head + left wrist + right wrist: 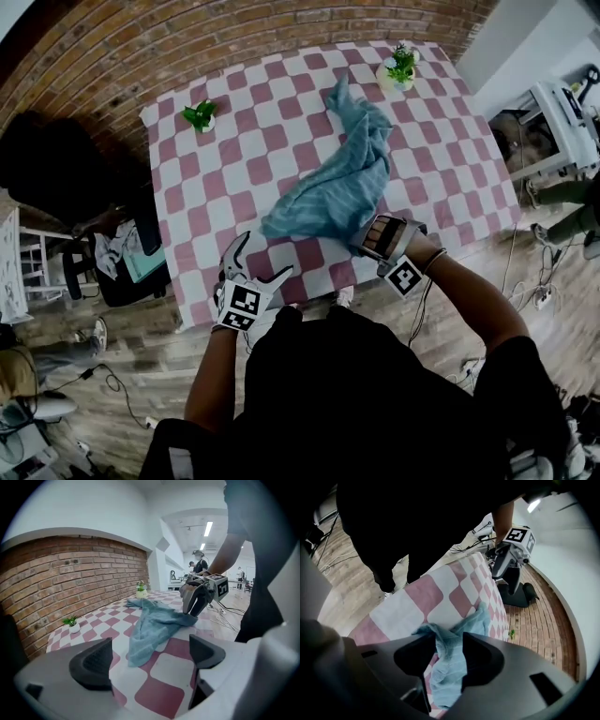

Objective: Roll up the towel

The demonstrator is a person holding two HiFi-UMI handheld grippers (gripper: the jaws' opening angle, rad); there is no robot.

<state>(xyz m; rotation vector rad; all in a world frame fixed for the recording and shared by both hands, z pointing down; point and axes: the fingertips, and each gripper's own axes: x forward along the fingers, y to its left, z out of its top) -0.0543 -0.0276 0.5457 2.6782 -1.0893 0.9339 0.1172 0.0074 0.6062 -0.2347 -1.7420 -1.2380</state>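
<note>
Pinching the towel [333, 187], the right gripper [366, 242] sits near the spread, empty left gripper [259, 262].

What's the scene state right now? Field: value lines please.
surface: table under a pink-and-white checked cloth
towel: blue towel, crumpled, lying diagonally, no roll formed
right claw: right claw closed on the towel's near edge
left claw: left claw open, empty, over the table's near edge, off the towel
other items: left potted plant and right potted plant at the far corners in the head view, both apart from the towel
task status: rolling not yet begun
</note>
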